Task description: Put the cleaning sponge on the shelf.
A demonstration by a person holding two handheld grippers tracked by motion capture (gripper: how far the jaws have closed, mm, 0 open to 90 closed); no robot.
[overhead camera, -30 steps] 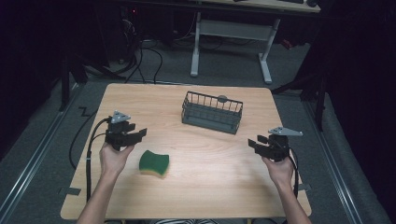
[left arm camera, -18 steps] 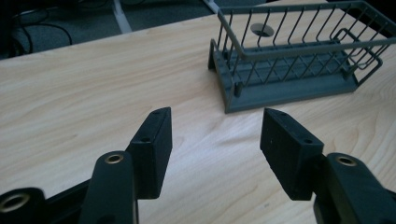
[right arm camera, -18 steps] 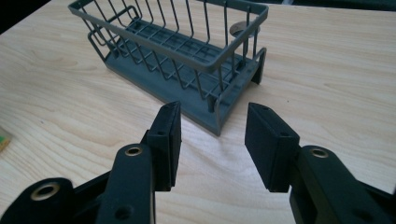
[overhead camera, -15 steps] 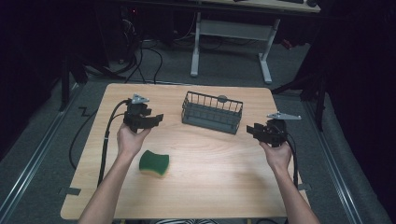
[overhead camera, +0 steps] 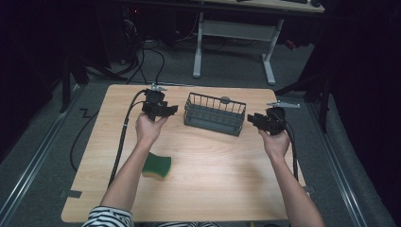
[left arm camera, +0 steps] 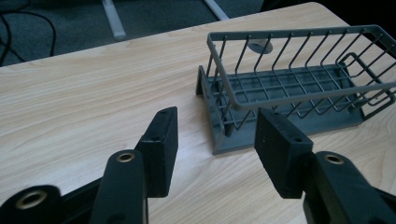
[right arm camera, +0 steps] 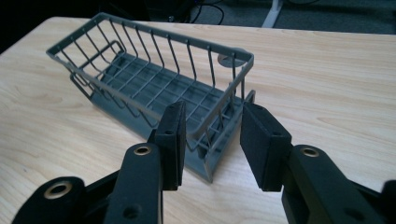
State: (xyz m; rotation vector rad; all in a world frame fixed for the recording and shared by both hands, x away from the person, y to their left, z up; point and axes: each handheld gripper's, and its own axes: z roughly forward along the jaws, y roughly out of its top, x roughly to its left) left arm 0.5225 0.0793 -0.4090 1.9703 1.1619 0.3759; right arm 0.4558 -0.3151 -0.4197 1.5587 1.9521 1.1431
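A grey wire basket [overhead camera: 215, 116] stands at the far middle of the wooden table [overhead camera: 213, 189]. My left gripper [overhead camera: 172, 109] hovers just off its left end, pointing at it. In the left gripper view the jaws [left arm camera: 217, 126] stand apart with nothing between them, and the basket [left arm camera: 299, 88] lies just ahead. They have just been closing a little. My right gripper [overhead camera: 250, 118] is at the basket's right end. Its jaws [right arm camera: 212, 116] have just been closing and now frame the near end of the basket [right arm camera: 154, 84], with the pads apart from the wire.
A green sponge [overhead camera: 157, 165] lies on the near left of the table, under the left forearm. A small grey disc [overhead camera: 225, 100] sits behind the basket. Cables [overhead camera: 124, 130] trail off the left side. A white desk frame [overhead camera: 198, 47] stands beyond the far edge.
Both hands moved away from the person toward the basket. The left went far and rightward past the sponge. The right drew in to the basket's right end, its jaws narrowing.
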